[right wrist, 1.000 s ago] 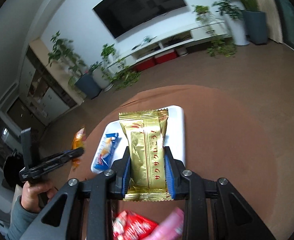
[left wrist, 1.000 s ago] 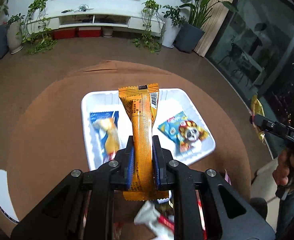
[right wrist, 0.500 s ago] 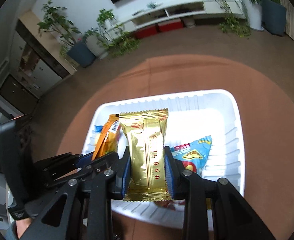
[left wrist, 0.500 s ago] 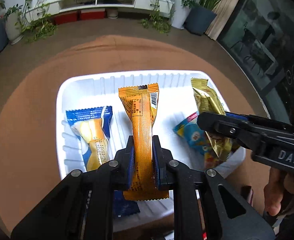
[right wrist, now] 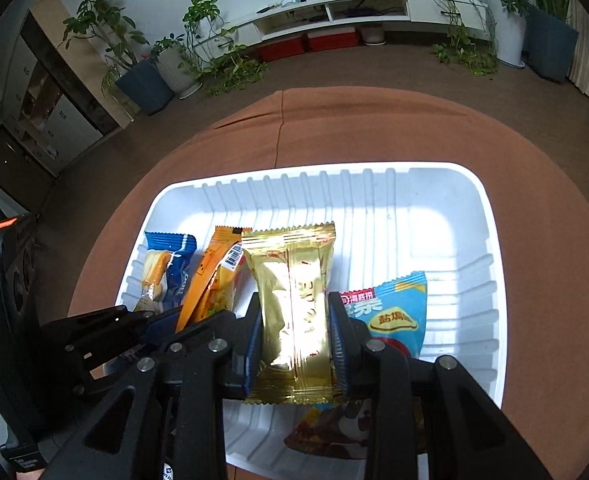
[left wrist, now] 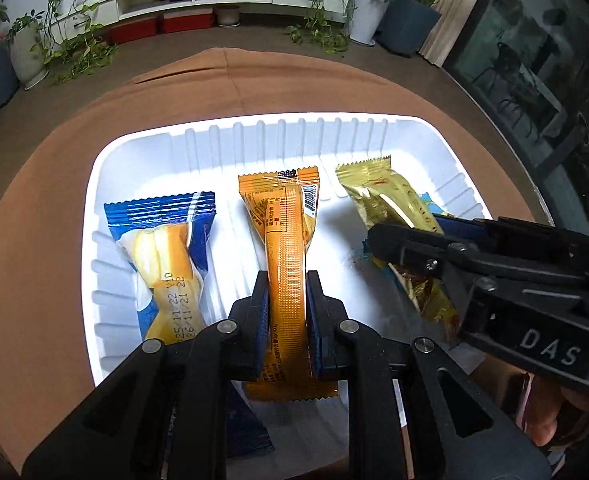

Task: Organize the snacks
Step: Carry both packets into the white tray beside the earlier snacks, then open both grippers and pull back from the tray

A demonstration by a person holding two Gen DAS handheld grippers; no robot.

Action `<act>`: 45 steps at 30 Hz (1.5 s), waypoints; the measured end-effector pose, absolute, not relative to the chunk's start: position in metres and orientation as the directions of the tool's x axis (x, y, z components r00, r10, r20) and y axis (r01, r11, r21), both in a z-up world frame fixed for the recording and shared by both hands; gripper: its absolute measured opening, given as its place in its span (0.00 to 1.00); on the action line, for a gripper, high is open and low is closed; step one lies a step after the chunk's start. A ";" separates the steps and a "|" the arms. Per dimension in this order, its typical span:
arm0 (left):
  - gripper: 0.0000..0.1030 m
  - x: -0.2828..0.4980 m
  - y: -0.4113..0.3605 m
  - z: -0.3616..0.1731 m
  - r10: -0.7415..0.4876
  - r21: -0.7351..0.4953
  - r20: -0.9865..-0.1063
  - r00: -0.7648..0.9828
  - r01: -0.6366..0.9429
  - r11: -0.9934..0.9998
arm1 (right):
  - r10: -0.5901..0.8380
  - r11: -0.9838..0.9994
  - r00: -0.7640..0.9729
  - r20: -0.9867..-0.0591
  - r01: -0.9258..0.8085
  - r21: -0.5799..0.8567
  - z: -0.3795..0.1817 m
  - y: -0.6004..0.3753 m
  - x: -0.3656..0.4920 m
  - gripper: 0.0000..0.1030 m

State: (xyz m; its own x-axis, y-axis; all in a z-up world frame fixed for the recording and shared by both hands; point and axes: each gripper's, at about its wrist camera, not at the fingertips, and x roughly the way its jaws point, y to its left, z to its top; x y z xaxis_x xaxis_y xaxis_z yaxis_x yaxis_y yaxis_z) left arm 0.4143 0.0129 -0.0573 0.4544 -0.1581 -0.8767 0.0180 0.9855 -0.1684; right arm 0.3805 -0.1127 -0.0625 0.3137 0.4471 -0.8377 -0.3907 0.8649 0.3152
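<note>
Potted plants and a low white media shelf are seen beyond a round desk [left wrist: 54,152] draped in brown cloth, on which a white ribbed plastic tray [left wrist: 294,132] is set. Over the tray's middle, a long orange foil snack bar [left wrist: 290,240] is clamped between the fingers of the left gripper [left wrist: 288,320]. To its right, a gold foil snack packet [right wrist: 290,300] is pinched between the fingers of the right gripper [right wrist: 294,340], just above a light-blue cartoon-printed snack bag [right wrist: 394,312] already lying in the tray. A blue wrapper holding a yellow cake [left wrist: 166,256] is laid along the tray's left side.

Two snacks are judged to be sorted already, and two more are held low over the tray, not yet released. Whether either held packet touches the tray floor cannot be told. What remains, by this reading, is for both to be let go side by side; other snacks outside the tray cannot be made out.
</note>
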 end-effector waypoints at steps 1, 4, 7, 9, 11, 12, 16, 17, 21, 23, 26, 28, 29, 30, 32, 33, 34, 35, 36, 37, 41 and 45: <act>0.16 0.413 0.012 -0.056 -0.159 -0.170 -0.877 0.453 0.017 0.985 | 0.445 0.865 0.310 -0.840 -0.390 0.315 -0.063 -0.113 0.380 0.32; 0.16 0.409 0.012 -0.055 -0.158 -0.174 -0.875 0.458 0.008 0.985 | 0.442 0.864 0.313 -0.841 -0.399 0.306 -0.062 -0.114 0.377 0.34; 0.17 0.409 0.013 -0.055 -0.167 -0.183 -0.873 0.458 0.010 0.983 | 0.434 0.867 0.322 -0.842 -0.402 0.293 -0.057 -0.114 0.375 0.44; 0.20 0.407 0.013 -0.051 -0.167 -0.180 -0.870 0.463 0.016 0.984 | 0.435 0.868 0.330 -0.838 -0.403 0.292 -0.054 -0.116 0.373 0.50; 0.30 0.402 0.014 -0.045 -0.162 -0.174 -0.868 0.470 0.017 0.985 | 0.437 0.868 0.340 -0.833 -0.403 0.291 -0.048 -0.120 0.371 0.53; 0.48 0.400 0.014 -0.042 -0.159 -0.172 -0.864 0.478 0.018 0.985 | 0.439 0.868 0.346 -0.829 -0.402 0.292 -0.044 -0.123 0.369 0.56; 0.70 0.387 0.012 -0.023 -0.161 -0.173 -0.841 0.517 0.026 0.985 | 0.455 0.868 0.387 -0.802 -0.395 0.302 -0.023 -0.135 0.360 0.63; 0.71 0.383 0.012 -0.018 -0.160 -0.171 -0.836 0.525 0.028 0.985 | 0.464 0.865 0.399 -0.791 -0.395 0.308 -0.016 -0.140 0.357 0.64; 0.80 0.360 0.016 0.009 -0.170 -0.180 -0.806 0.567 0.038 0.983 | 0.506 0.849 0.447 -0.737 -0.408 0.336 0.016 -0.159 0.338 0.75; 0.92 0.341 0.020 0.025 -0.157 -0.174 -0.791 0.591 0.029 0.984 | 0.557 0.824 0.472 -0.684 -0.420 0.381 0.034 -0.174 0.322 0.81; 1.00 0.314 0.022 0.041 -0.165 -0.187 -0.768 0.619 0.030 0.982 | 0.638 0.769 0.492 -0.592 -0.430 0.472 0.058 -0.198 0.297 0.92; 1.00 0.291 0.026 0.050 -0.166 -0.197 -0.755 0.634 0.022 0.980 | 0.688 0.724 0.497 -0.528 -0.438 0.532 0.068 -0.215 0.279 0.96; 1.00 0.276 0.027 0.052 -0.177 -0.206 -0.751 0.636 0.028 0.978 | 0.708 0.704 0.498 -0.500 -0.442 0.556 0.071 -0.224 0.268 0.98; 1.00 0.267 0.025 0.052 -0.182 -0.209 -0.748 0.638 0.034 0.977 | 0.718 0.692 0.499 -0.484 -0.443 0.570 0.073 -0.230 0.258 0.99; 1.00 0.241 0.024 0.054 -0.182 -0.199 -0.733 0.655 0.049 0.979 | 0.723 0.686 0.506 -0.471 -0.443 0.577 0.074 -0.242 0.234 0.99; 1.00 0.225 0.023 0.055 -0.177 -0.186 -0.727 0.664 0.059 0.981 | 0.716 0.693 0.517 -0.469 -0.444 0.567 0.072 -0.246 0.220 0.99; 1.00 0.211 0.023 0.054 -0.176 -0.184 -0.725 0.665 0.059 0.981 | 0.708 0.702 0.527 -0.471 -0.447 0.555 0.071 -0.250 0.209 0.99; 1.00 0.197 0.023 0.052 -0.176 -0.191 -0.724 0.667 0.051 0.980 | 0.693 0.717 0.540 -0.477 -0.447 0.536 0.068 -0.253 0.195 0.99; 1.00 0.182 0.023 0.049 -0.180 -0.206 -0.724 0.665 0.041 0.978 | 0.677 0.732 0.553 -0.486 -0.442 0.518 0.064 -0.256 0.182 0.99; 1.00 0.170 0.022 0.044 -0.184 -0.216 -0.731 0.657 0.034 0.976 | 0.667 0.742 0.561 -0.491 -0.436 0.509 0.060 -0.259 0.173 0.99; 1.00 0.124 0.021 0.016 -0.190 -0.253 -0.763 0.618 -0.015 0.967 | 0.657 0.749 0.546 -0.520 -0.392 0.534 0.031 -0.271 0.137 0.99; 1.00 0.083 0.021 -0.011 -0.212 -0.305 -0.783 0.585 -0.064 0.950 | 0.638 0.768 0.522 -0.567 -0.372 0.521 0.006 -0.269 0.109 0.98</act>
State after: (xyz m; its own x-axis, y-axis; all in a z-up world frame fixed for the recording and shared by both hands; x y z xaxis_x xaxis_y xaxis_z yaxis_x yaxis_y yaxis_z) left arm 0.0835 0.0209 -0.0110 0.5850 -0.2122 -0.7827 -0.0638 0.9501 -0.3053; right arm 0.1092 -0.2688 0.0057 0.5217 0.6376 -0.5669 -0.3723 0.7680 0.5211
